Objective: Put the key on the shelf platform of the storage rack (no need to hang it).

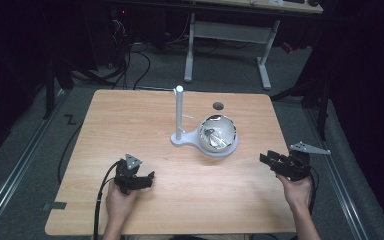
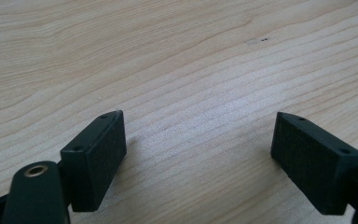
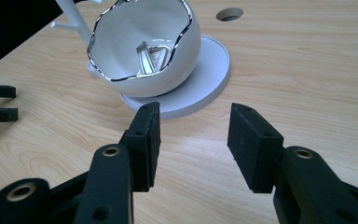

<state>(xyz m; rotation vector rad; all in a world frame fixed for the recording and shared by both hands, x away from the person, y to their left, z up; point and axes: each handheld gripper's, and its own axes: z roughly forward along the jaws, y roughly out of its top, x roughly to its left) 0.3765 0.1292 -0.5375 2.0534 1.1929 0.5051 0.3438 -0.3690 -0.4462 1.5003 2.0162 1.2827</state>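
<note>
Both grippers empty, jaws apart: left gripper (image 1: 139, 181) near table (image 1: 130, 120) front edge, right gripper (image 3: 193, 140) at right edge, facing bowl (image 3: 144, 44) mid-table.

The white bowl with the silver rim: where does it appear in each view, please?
High view: the bowl sits right of centre on a white round base, beside a white post.
Left gripper view: bare wooden table between open jaws.
Right gripper view: upper left of centre.
Shared landmark: the table's round hole.
</note>
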